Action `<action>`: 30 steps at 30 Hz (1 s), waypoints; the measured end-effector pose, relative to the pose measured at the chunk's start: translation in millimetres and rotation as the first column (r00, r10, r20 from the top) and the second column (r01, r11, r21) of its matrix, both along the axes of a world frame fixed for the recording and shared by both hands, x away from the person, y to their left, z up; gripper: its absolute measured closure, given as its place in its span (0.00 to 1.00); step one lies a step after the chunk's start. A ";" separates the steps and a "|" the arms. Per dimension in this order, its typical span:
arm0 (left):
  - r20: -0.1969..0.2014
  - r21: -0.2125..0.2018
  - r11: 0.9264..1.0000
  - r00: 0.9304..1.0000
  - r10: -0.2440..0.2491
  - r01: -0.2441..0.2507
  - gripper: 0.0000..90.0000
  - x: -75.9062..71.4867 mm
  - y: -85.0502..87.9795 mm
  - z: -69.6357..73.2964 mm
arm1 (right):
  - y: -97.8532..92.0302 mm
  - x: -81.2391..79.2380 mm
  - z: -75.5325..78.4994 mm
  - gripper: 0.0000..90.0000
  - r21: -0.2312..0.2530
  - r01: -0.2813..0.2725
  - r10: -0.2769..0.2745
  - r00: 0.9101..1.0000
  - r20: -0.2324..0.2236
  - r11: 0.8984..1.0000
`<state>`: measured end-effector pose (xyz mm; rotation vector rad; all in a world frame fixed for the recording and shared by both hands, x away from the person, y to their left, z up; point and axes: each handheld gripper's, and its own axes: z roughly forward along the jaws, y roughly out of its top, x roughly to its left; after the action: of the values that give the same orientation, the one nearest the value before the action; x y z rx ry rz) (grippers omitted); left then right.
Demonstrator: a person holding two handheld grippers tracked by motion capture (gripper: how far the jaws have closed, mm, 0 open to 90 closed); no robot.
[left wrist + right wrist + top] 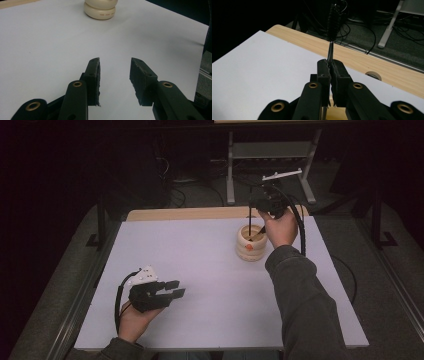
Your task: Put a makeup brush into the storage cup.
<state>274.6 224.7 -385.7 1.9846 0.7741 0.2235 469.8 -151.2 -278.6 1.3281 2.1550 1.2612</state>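
Observation:
A cream ribbed pot (pixel 251 245) stands on the white table top (pixel 200 270), right of centre toward the back. My right gripper (pixel 254 201) hovers just above it, shut on a thin black brush (pixel 250 217) that stands upright with its lower end inside the pot. In the right gripper view the jaws (pixel 330 63) pinch the brush's thin stem (pixel 330 51), and its dark bristly end (pixel 332 22) rises past them. My left gripper (pixel 177 288) rests low over the front left of the table, open with nothing between its fingers (pixel 115 62). The pot (pixel 100 10) lies far ahead of it.
The white top covers a wooden table whose bare strip (pixel 200 213) runs along the back edge and has a round cable hole (pixel 373 74). Beyond it are a grey metal stand (pixel 270 155) and cables on the dark floor. A black cable (pixel 300 227) trails from the right gripper.

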 end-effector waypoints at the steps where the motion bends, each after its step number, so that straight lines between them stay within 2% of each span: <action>1: 0.001 -0.001 1.000 1.000 0.000 0.000 0.67 -0.1 0.0 0.0 | 0.3 1.0 -1.2 0.94 -0.004 -0.001 0.001 1.000 0.003 1.000; 10: 0.000 -0.003 1.000 1.000 0.001 -0.001 0.67 0.4 1.3 0.0 | 5.1 10.9 -12.2 0.94 -0.008 0.017 -0.017 1.000 0.008 1.000; 13: -0.002 -0.016 1.000 1.000 0.001 -0.001 0.66 0.5 1.5 0.0 | 5.4 14.5 -20.7 0.94 0.000 0.039 -0.039 0.999 0.005 0.999; 14: -0.006 -0.023 1.000 1.000 0.005 -0.005 0.66 0.0 1.3 0.2 | 5.6 14.4 -22.7 0.94 0.006 0.048 -0.048 0.999 -0.010 0.999; 21: -0.004 -0.004 1.000 1.000 0.000 0.000 0.66 0.0 1.3 -0.1 | 1.4 17.5 -34.7 0.94 0.000 0.066 -0.066 0.998 0.005 0.998; 22: -0.004 -0.007 1.000 1.000 0.002 -0.002 0.66 0.1 1.1 -0.3 | 1.9 16.6 -35.6 0.94 0.001 0.077 -0.077 0.997 -0.010 0.997; 24: -0.004 -0.007 1.000 1.000 0.001 -0.001 0.66 0.2 1.2 -0.3 | 0.9 17.6 -37.7 0.94 -0.005 0.071 -0.071 0.997 0.001 0.997; 27: -0.002 -0.006 1.000 1.000 0.001 -0.001 0.66 0.4 1.5 -0.5 | 2.9 17.4 -39.3 0.92 -0.004 0.070 -0.070 0.997 -0.024 0.998; 28: -0.003 -0.009 1.000 1.000 0.004 -0.004 0.66 0.2 1.6 -0.9 | 3.6 17.7 -40.0 0.85 -0.001 0.068 -0.068 0.997 -0.036 0.998; 30: -0.009 -0.010 1.000 1.000 0.008 -0.008 0.66 -0.3 1.7 -1.2 | 3.8 18.0 -40.2 0.84 -0.006 0.067 -0.067 0.997 -0.049 0.998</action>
<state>274.3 226.4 -386.9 1.9745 0.7875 0.2148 487.9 -147.4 -318.8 1.4310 2.1256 1.2099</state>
